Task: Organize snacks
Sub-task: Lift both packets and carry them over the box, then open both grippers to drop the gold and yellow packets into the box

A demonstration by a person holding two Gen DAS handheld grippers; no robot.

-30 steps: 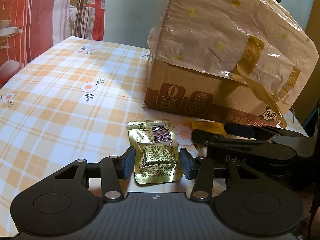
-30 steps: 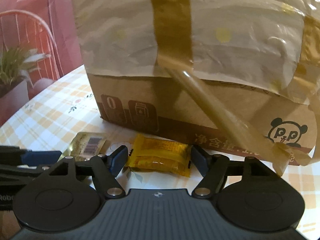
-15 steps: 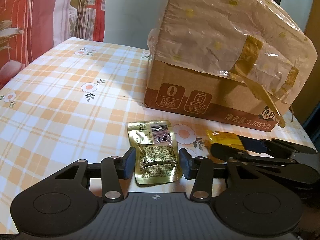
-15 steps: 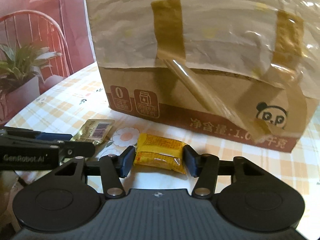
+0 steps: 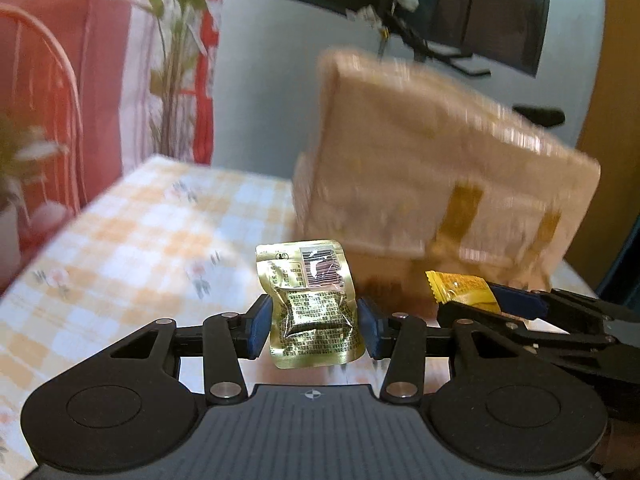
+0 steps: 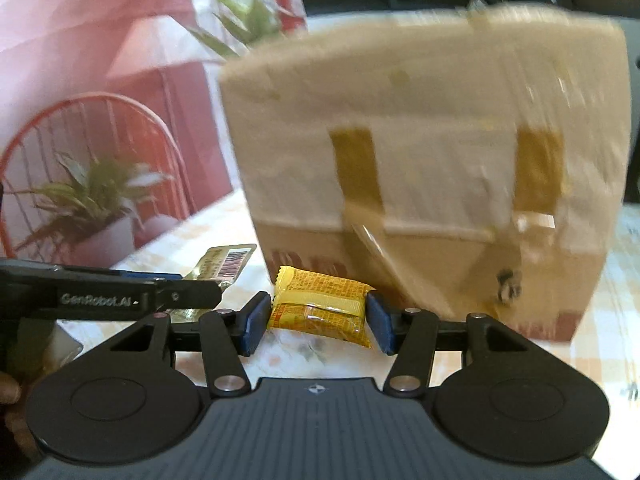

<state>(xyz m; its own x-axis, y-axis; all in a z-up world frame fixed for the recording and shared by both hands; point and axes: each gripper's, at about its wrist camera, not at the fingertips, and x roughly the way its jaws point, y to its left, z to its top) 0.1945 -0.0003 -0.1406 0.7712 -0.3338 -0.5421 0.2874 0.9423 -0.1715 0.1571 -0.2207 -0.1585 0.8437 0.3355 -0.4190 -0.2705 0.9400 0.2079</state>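
Observation:
A gold foil snack packet (image 5: 312, 304) with a barcode hangs upright above the table, pinched between the blue pads of my left gripper (image 5: 314, 326). My right gripper (image 6: 318, 322) is shut on a yellow snack packet (image 6: 320, 304), also held clear of the checked tablecloth (image 5: 140, 232). The two grippers sit side by side. In the left wrist view the right gripper (image 5: 492, 304) shows at the right with the yellow packet (image 5: 460, 288). In the right wrist view the left gripper (image 6: 192, 288) shows at the left with the gold packet (image 6: 228, 264). A taped, paper-covered cardboard box (image 6: 440, 160) stands just behind both.
The cardboard box (image 5: 420, 168) fills the table's far right. A red wire chair (image 6: 100, 120) and a potted plant (image 6: 92, 200) stand beyond the table's left edge, before red curtains. A hand (image 6: 8, 396) shows at the lower left.
The right jaws closed onto the yellow packet. Both grippers then rose and tilted upward, lifting their packets off the tablecloth; the box now sits lower in both views.

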